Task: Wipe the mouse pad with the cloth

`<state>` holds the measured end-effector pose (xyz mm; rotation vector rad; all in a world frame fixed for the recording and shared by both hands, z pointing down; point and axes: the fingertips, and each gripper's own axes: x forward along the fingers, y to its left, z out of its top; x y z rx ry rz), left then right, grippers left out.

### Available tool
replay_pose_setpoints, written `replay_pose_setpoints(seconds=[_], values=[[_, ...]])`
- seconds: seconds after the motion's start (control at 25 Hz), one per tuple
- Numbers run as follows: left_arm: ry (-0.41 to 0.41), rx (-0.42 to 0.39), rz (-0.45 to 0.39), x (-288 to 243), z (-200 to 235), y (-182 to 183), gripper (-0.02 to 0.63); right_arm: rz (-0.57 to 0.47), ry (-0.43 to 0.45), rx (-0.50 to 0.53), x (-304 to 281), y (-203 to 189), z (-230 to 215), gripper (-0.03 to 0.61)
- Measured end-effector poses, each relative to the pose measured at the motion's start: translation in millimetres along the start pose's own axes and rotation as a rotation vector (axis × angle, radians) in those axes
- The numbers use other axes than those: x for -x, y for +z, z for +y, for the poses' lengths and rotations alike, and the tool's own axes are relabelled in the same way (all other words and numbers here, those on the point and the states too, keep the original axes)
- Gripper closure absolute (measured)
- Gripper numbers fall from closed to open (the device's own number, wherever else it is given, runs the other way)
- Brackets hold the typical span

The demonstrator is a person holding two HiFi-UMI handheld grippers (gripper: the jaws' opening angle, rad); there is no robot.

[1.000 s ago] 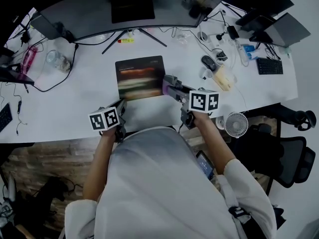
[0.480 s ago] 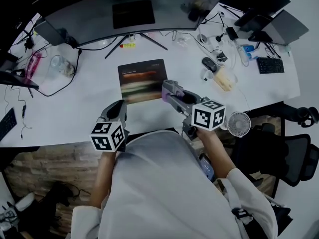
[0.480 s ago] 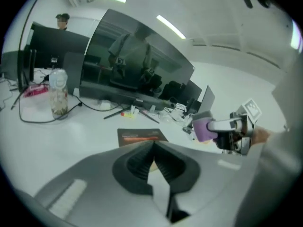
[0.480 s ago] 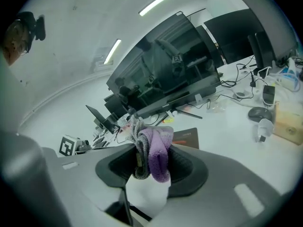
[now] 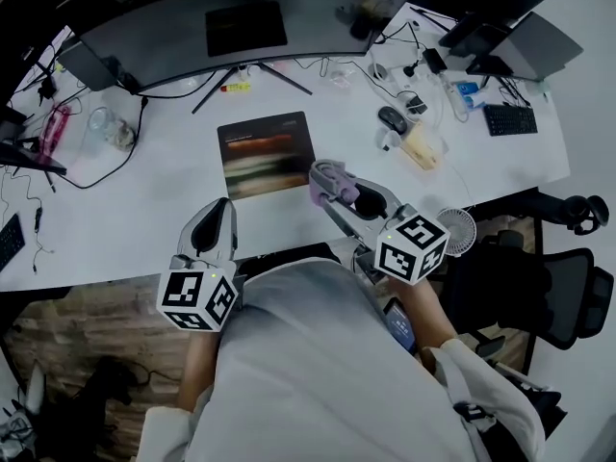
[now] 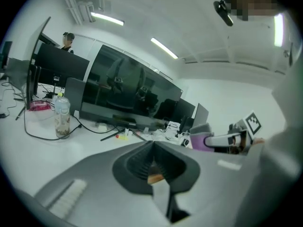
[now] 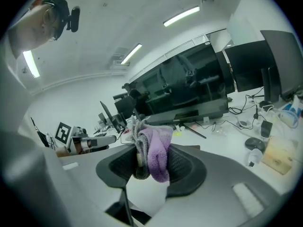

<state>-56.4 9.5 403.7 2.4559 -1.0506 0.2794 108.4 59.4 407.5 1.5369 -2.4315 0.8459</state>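
Observation:
The dark mouse pad [image 5: 267, 152] lies flat on the white desk [image 5: 144, 210] in front of the monitor stand. My right gripper [image 5: 327, 174] hovers just right of the pad's near right corner, shut on a bunched purple and grey cloth [image 5: 332, 176]. The right gripper view shows the cloth [image 7: 155, 151] hanging between the gripper's [image 7: 151, 159] dark pads. My left gripper [image 5: 221, 205] is raised near the desk's front edge, below the pad's left corner, with its jaws together and nothing in them. In its own view the left gripper [image 6: 152, 148] points at the monitor.
A wide monitor [image 5: 241, 17] spans the back of the desk. A black mouse [image 5: 391, 118] and a beige box [image 5: 423, 147] lie to the right. A clear jar [image 5: 108, 128] and cables sit at the left. A small fan [image 5: 454, 227] and an office chair [image 5: 539, 287] stand at the right.
Both grippers have risen and drawn back toward the person. The right one, still holding the cloth, has come away from the pad's right edge.

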Motion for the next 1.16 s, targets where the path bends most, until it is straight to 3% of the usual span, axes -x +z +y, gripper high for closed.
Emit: replay_pose_setpoints(seconds=[0.12, 0.24, 0.8, 1.16], values=[[0.04, -0.024, -0.075, 8, 2, 11, 0.614, -0.008, 0.024, 0.014, 11, 7, 10, 0.403], [0.039, -0.012, -0.093, 15, -1, 10, 0.614, -0.012, 0.017, 0.076, 24, 11, 19, 0.405], [0.008, -0.082, -0.038, 26, -17, -13, 0.614, -0.023, -0.079, 0.054, 56, -13, 25, 0.405], [-0.022, -0.08, -0.013, 25, -29, -14, 0.614, -0.024, -0.061, 0.109, 68, -16, 33, 0.405]])
